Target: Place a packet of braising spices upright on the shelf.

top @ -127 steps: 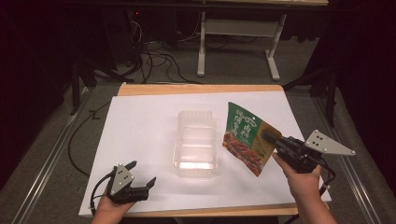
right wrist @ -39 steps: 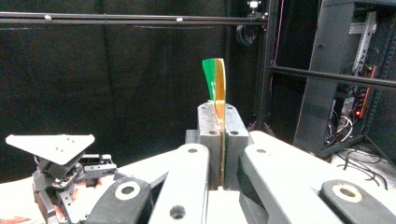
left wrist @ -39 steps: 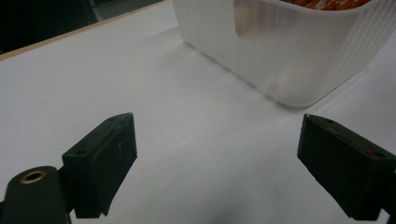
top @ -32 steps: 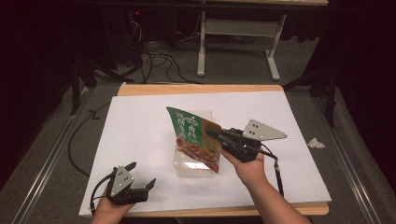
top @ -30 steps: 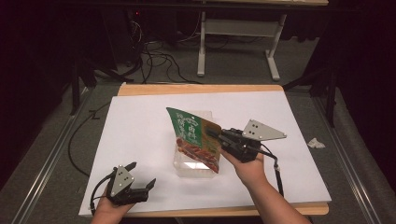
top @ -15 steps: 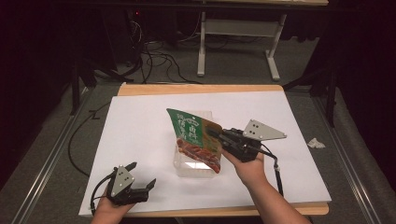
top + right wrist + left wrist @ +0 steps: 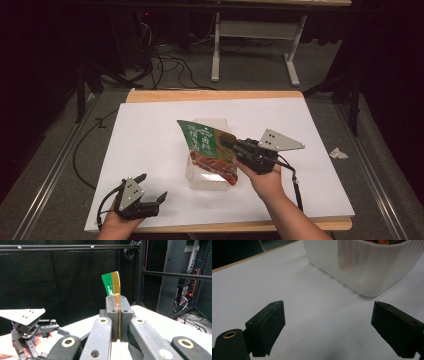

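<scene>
A green and red snack bag (image 7: 207, 150) is tilted over a clear plastic tub (image 7: 212, 181) in the middle of the white table top. Its red lower end dips into the tub, and the red shows above the rim (image 7: 384, 241) in the left gripper view. My right gripper (image 7: 228, 144) is shut on the bag's right edge; the right gripper view has the green and gold edge (image 7: 113, 282) standing up out of the pressed jaws (image 7: 117, 300). My left gripper (image 7: 152, 187) rests open at the table's front left, with nothing between its jaws (image 7: 332, 325), pointing at the tub (image 7: 367, 267).
The white sheet (image 7: 150, 130) covers a wooden table top. A crumpled scrap of paper (image 7: 338, 153) lies on the floor at the right. Cables (image 7: 165, 60) and a white table frame (image 7: 252, 45) lie beyond the far edge. The other hand's gripper (image 7: 27, 330) is at the lower left in the right gripper view.
Since the earliest frame my right gripper has carried the bag leftward, from right of the tub to over it. Over the last second nothing has visibly moved. The left gripper stayed put.
</scene>
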The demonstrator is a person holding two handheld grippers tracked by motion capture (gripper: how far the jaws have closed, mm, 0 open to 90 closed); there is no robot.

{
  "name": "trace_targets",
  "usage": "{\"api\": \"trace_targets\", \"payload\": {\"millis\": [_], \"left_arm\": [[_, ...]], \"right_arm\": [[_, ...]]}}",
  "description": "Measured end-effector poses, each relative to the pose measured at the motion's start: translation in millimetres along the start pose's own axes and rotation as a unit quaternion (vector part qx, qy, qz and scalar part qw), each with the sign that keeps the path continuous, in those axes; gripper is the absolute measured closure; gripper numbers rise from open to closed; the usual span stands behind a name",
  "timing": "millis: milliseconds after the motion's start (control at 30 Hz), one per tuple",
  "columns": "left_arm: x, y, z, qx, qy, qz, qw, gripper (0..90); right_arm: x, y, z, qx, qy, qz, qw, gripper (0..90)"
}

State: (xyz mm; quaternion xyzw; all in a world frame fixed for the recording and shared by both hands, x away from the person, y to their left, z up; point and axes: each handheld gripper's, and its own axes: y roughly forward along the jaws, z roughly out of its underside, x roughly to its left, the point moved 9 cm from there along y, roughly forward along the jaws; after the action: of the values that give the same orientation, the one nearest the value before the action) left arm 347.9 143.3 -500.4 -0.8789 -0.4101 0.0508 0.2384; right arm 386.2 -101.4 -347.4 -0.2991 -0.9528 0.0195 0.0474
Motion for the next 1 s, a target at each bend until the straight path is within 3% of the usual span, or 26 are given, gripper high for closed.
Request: {"api": "trace_targets", "payload": {"millis": [633,1000], "left_arm": [[-0.2,-0.4,-0.3,0.001,0.002,-0.001,1.0000,12.4],[-0.5,0.4,-0.5,0.001,0.003,0.000,1.0000,12.4]], "right_arm": [[-0.7,4.5,14.8,0.011,0.013,0.004,0.9999,90.0],[-8.7,-0.5,23.4,0.011,0.028,0.013,0.9995,90.0]]}}
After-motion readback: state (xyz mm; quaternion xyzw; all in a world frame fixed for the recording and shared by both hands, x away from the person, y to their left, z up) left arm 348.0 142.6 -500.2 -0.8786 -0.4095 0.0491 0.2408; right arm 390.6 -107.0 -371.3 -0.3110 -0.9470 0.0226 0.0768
